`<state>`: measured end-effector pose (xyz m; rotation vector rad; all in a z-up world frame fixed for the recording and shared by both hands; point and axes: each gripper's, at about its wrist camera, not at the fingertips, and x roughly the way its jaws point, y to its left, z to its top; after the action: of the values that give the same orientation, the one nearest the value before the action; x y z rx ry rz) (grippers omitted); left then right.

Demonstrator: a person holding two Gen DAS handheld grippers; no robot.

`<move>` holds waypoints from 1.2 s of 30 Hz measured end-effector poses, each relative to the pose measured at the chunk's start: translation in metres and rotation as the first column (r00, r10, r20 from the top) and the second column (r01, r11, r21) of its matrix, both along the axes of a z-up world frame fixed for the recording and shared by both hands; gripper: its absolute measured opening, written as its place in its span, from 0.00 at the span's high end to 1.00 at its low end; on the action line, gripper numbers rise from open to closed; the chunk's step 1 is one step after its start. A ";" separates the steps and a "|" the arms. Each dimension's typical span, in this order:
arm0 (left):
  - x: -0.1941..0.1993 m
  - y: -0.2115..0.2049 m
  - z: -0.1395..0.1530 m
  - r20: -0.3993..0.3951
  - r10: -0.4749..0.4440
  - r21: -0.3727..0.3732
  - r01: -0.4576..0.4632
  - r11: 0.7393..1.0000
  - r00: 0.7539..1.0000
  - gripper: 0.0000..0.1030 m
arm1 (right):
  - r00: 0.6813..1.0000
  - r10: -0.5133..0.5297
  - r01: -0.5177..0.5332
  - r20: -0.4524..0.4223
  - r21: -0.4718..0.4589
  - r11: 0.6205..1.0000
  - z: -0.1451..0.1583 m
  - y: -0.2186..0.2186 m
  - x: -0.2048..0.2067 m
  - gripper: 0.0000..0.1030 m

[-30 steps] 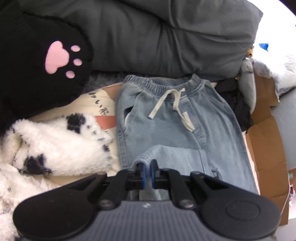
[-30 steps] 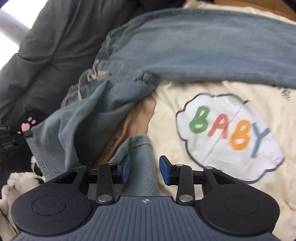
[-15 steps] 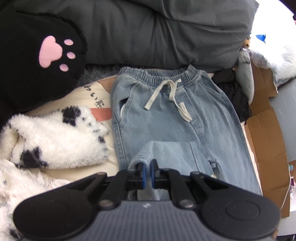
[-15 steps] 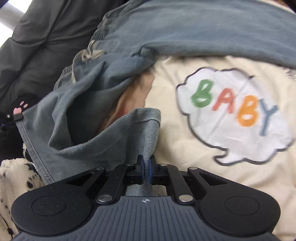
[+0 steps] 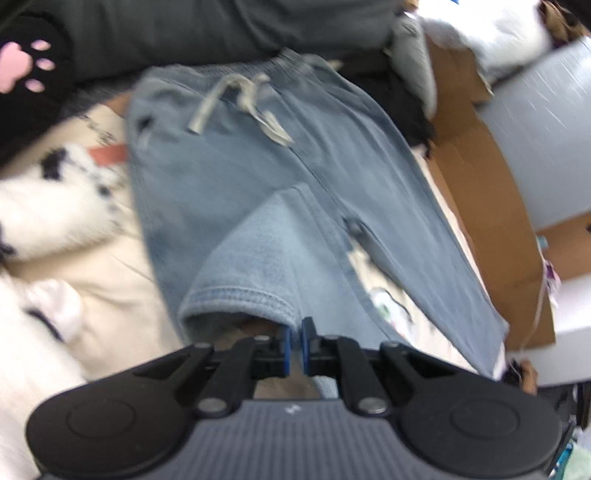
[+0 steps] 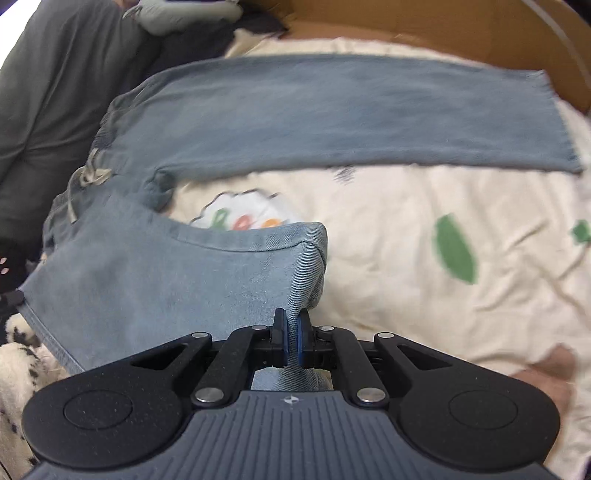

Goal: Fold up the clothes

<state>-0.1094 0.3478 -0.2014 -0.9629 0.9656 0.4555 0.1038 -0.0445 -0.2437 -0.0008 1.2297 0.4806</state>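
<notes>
Light blue denim trousers (image 5: 258,158) with a pale drawstring lie on a cream printed blanket (image 6: 424,229). One leg (image 6: 332,110) stretches flat across the far side. The other leg (image 6: 155,273) is lifted and doubled back toward the waistband. My left gripper (image 5: 294,345) is shut on that leg's hem (image 5: 240,295), which hangs folded over the thigh. My right gripper (image 6: 291,341) is shut on a pinched ridge of the same leg's denim (image 6: 306,280), held above the blanket.
A grey duvet (image 5: 221,26) lies behind the waistband. A black paw-print plush (image 5: 26,66) and a white spotted fleece (image 5: 51,206) are at the left. Brown cardboard (image 5: 480,177) borders the blanket on the right, with a grey panel (image 5: 546,122) beyond.
The right gripper shut on the denim leg and lifted it, moving away from the BABY print. The left gripper carried the hem sideways and rolled; its view has swung toward the cardboard.
</notes>
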 end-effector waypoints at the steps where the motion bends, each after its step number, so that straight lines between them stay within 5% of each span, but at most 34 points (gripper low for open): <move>1: 0.002 -0.006 -0.001 0.002 -0.009 -0.012 0.009 1.000 1.000 0.94 | 1.000 0.006 -0.006 0.015 -0.015 1.000 0.005 -0.004 0.000 0.98; 7: 0.013 -0.032 0.010 -0.032 -0.116 -0.013 0.116 0.993 0.993 0.89 | 0.997 -0.007 0.014 0.080 -0.080 0.997 0.041 -0.032 0.007 0.98; 12: 0.007 -0.035 0.030 -0.035 -0.136 0.046 0.137 0.989 0.990 0.68 | 0.994 -0.001 0.019 0.106 -0.171 0.985 0.062 -0.059 0.016 0.98; 20: 0.003 -0.024 0.044 -0.050 -0.103 0.096 0.107 0.990 0.993 0.68 | 0.979 0.202 -0.187 0.004 -0.355 0.916 0.081 -0.083 0.016 0.98; 36: 0.001 -0.019 0.039 -0.091 -0.115 0.098 0.124 0.987 0.989 0.68 | 0.980 -0.001 -0.093 -0.201 -0.457 0.885 0.025 -0.132 -0.040 0.99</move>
<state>-0.1085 0.3289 -0.1629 -0.7924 1.0603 0.4439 0.0637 -0.1766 -0.2185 -0.4028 1.5200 0.2179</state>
